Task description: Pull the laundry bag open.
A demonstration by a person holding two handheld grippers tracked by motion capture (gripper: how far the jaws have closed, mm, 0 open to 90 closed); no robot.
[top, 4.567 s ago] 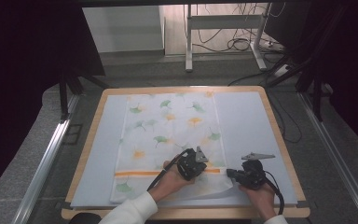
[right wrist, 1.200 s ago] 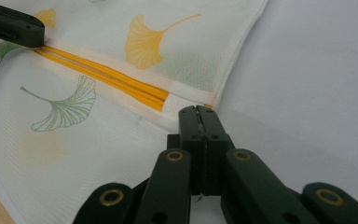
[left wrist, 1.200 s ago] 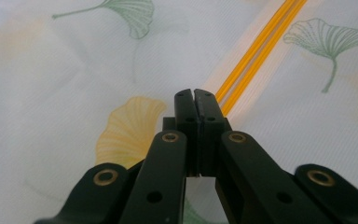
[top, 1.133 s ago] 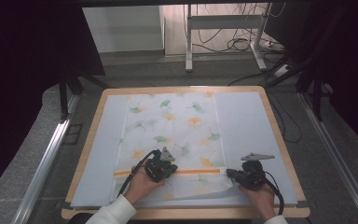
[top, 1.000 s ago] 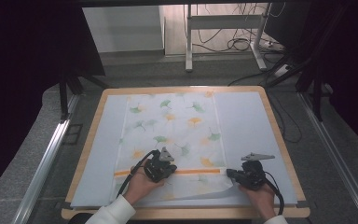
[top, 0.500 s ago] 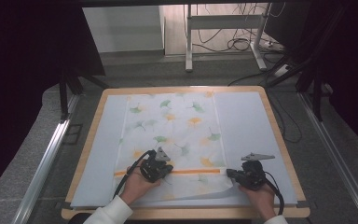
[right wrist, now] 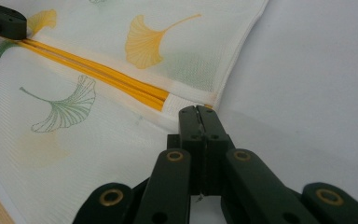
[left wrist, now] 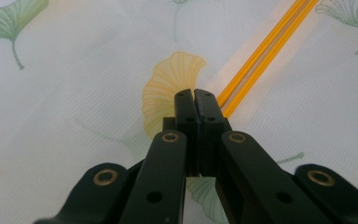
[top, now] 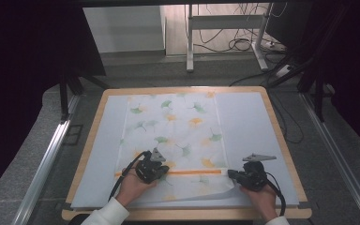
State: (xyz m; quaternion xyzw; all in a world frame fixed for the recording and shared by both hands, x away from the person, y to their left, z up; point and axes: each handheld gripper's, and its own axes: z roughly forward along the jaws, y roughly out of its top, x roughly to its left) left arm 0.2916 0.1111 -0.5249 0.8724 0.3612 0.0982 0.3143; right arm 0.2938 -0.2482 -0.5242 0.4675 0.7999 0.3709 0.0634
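The right gripper (right wrist: 196,112) has its jaws pressed together at the right-hand edge of the mesh laundry bag (top: 173,136), just where the orange zipper (right wrist: 98,74) ends; the closed tips appear to pinch the hem there, though the cloth between them is hidden from sight. The left gripper (left wrist: 195,95) also has its jaws shut, tips resting on the zipper line beside a yellow ginkgo leaf (left wrist: 170,84) printed on the fabric. Whether it holds the zipper pull cannot be told, since the tips cover that spot.

In the high view the left gripper (top: 151,169) sits toward the left part of the zipper (top: 187,172) and the right gripper (top: 248,177) at its right end, both near the front of the wooden table (top: 281,136). The bag lies flat in the middle of a pale mat (top: 248,117), its front right corner slightly lifted and curled.

The main risk looks like a slip at the anchor: the mesh is thin and slick, so if the left hand pulls along the zipper faster than the right pinch can resist, the hem could slide out and the whole bag bunch toward the left. If the left tips only press rather than grip the pull, they could skate over the teeth and drag fabric into a ridge. A pull angled upward might also snag mesh in the slider.
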